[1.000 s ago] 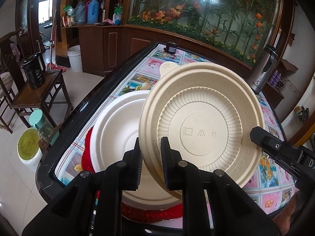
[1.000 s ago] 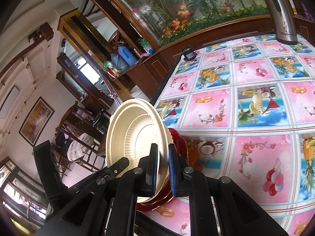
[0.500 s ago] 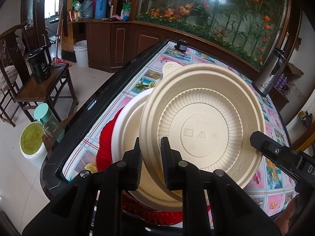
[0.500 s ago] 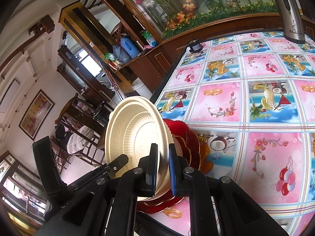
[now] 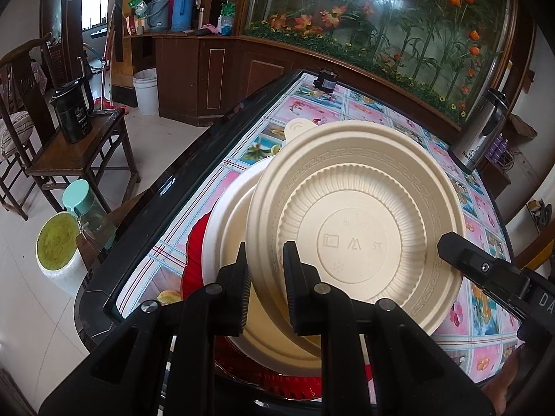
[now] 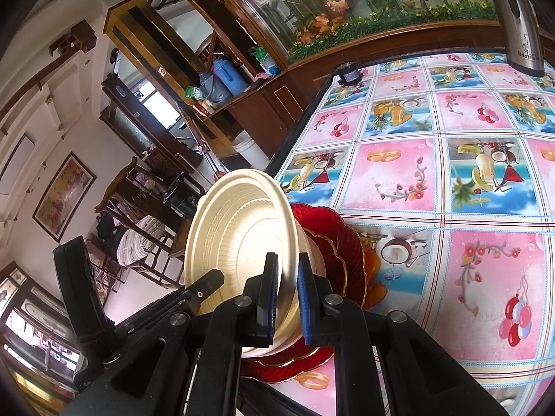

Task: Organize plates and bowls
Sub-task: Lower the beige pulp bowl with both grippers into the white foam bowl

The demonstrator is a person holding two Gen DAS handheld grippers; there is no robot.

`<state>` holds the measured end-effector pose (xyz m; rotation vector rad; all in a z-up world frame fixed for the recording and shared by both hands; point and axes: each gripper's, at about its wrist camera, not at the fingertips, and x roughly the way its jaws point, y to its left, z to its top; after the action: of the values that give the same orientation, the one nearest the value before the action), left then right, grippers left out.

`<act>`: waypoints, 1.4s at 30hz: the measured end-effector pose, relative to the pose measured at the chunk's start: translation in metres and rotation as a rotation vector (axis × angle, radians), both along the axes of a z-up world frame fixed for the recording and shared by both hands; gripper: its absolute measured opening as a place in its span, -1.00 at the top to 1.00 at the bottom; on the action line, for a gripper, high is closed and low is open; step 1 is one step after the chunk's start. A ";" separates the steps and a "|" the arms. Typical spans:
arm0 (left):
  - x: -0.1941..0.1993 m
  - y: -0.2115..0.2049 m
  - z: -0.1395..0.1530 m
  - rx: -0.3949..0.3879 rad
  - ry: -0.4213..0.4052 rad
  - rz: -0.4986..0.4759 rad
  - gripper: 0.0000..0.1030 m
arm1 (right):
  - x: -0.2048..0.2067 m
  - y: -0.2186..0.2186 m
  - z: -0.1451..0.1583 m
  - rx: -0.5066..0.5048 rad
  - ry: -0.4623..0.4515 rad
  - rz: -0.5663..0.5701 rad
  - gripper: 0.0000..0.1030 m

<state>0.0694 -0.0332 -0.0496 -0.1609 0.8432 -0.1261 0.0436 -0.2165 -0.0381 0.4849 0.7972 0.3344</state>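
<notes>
Grippers both clamp one beige plate: the left gripper (image 5: 265,277) pinches its near rim, the right gripper (image 6: 287,293) its opposite edge. That beige plate (image 5: 353,222) tilts up above a cream bowl (image 5: 229,222), which sits on a red plate (image 6: 343,242) at the corner of the table (image 6: 451,173).

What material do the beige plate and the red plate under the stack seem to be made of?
Beige plate: probably moulded plant-fibre or plastic disposable ware; matte, with pressed ribs, a key-pattern rim and embossed marks. Red plate: likely glass or clear plastic; glossy, translucent, fluted, with a gold rim.
</notes>
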 end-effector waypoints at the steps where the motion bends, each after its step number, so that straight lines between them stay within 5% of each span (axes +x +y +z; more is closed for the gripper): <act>1: 0.000 0.000 0.000 -0.003 0.001 0.000 0.70 | 0.000 0.000 0.000 0.000 0.000 0.000 0.76; 19: -0.009 0.024 0.024 -0.027 -0.042 0.031 0.70 | -0.005 0.012 0.017 0.030 -0.038 0.035 0.76; 42: -0.005 0.017 0.001 0.039 0.107 -0.025 0.70 | 0.004 0.012 -0.014 0.097 0.111 0.060 0.75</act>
<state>0.0639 -0.0162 -0.0488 -0.1212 0.9539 -0.1247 0.0475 -0.2043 -0.0526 0.5751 0.9072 0.4060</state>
